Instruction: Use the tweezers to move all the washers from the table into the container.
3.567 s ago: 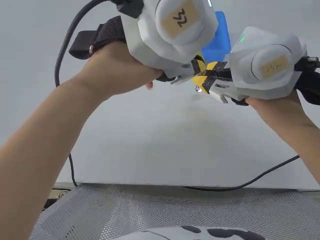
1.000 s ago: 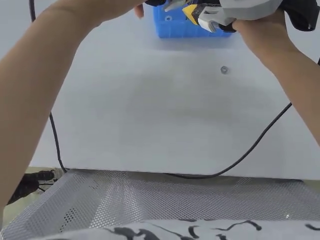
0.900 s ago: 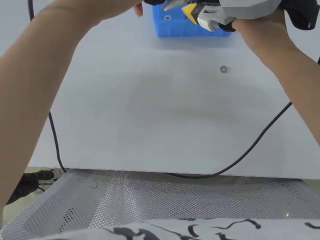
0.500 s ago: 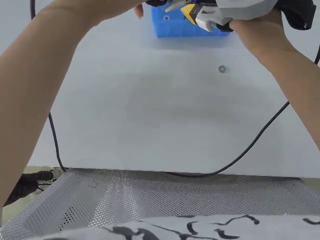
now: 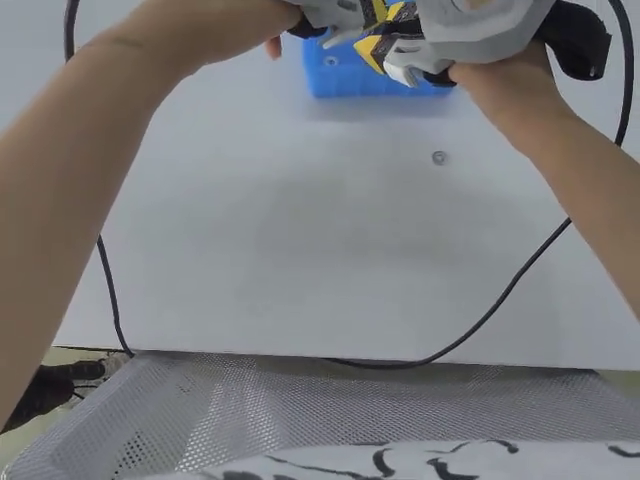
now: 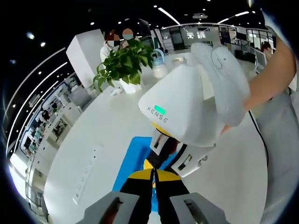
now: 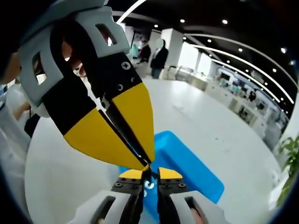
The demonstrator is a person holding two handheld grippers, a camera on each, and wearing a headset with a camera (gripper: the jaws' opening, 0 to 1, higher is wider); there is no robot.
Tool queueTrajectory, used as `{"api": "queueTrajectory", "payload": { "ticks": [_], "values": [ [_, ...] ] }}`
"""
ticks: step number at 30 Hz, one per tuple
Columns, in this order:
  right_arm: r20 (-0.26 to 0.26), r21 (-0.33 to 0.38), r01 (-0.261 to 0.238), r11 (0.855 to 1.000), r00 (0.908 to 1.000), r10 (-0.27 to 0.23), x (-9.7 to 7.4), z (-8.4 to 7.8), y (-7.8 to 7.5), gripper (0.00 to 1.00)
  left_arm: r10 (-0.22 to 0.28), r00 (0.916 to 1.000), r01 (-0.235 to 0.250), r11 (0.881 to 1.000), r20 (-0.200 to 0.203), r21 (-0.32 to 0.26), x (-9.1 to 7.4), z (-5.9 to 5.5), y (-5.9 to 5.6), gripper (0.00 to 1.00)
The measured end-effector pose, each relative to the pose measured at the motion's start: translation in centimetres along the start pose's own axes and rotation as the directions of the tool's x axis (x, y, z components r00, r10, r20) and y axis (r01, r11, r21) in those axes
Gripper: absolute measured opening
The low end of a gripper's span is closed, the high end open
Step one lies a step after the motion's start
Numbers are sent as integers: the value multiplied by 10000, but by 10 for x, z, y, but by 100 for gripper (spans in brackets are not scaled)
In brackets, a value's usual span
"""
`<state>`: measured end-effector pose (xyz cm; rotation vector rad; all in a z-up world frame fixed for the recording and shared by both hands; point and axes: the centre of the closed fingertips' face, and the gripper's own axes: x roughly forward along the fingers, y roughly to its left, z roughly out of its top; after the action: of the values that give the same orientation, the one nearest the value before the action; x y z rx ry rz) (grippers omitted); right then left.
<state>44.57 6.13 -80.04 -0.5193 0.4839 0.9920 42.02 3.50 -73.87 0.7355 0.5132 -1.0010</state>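
Observation:
A blue container (image 5: 345, 72) stands at the far side of the white table (image 5: 300, 240); a washer (image 5: 331, 61) lies inside it. Another washer (image 5: 438, 157) lies loose on the table, nearer and to the right. Both grippers meet tip to tip above the container. My left gripper (image 5: 378, 14) has its yellow jaws pressed together on the thin tweezers (image 7: 133, 140). My right gripper (image 5: 372, 50) faces it, jaws nearly together around the tweezers' tips (image 7: 148, 168). In the right gripper view the container (image 7: 187, 168) lies directly below, with a washer (image 7: 149, 185) in it.
A black cable (image 5: 500, 295) runs across the table's near right part. Another cable (image 5: 108, 290) hangs down at the left edge. A perforated metal shelf (image 5: 300, 420) lies below the table's front edge.
The grippers have gone from in front of the container to above it. Over the last second they stay there; the picture has shifted a little with my head.

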Motion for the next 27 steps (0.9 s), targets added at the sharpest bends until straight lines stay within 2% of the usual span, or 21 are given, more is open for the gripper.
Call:
{"api": "queueTrajectory", "payload": {
  "ticks": [4,8,9,12,16,21,27],
  "values": [
    [145,-2,218,9998,9997,-217,-4,4,-7,6,112,9997,-111,9999,206,-43,-12,9,1,0],
    [507,128,400,9991,9979,-406,-22,16,-6,6,256,9979,-252,9996,591,-89,-23,22,-2,0],
    [595,170,395,9991,9974,-405,-36,22,1,6,239,9975,-231,9997,667,-119,-28,27,-4,0],
    [765,279,464,9985,9959,-484,-49,24,4,8,224,9964,-227,9997,813,29,-37,37,-14,0],
    [842,329,638,9974,9942,-664,-67,22,11,8,112,9960,-148,9991,887,403,-38,42,-21,0],
    [661,225,603,9979,9959,-617,-83,9,25,9,-404,9965,345,9962,728,797,-37,43,-41,0],
    [433,358,464,9983,9979,-479,-90,-5,37,9,-873,9943,794,9895,614,1210,-35,45,-59,0]
  ]
}}
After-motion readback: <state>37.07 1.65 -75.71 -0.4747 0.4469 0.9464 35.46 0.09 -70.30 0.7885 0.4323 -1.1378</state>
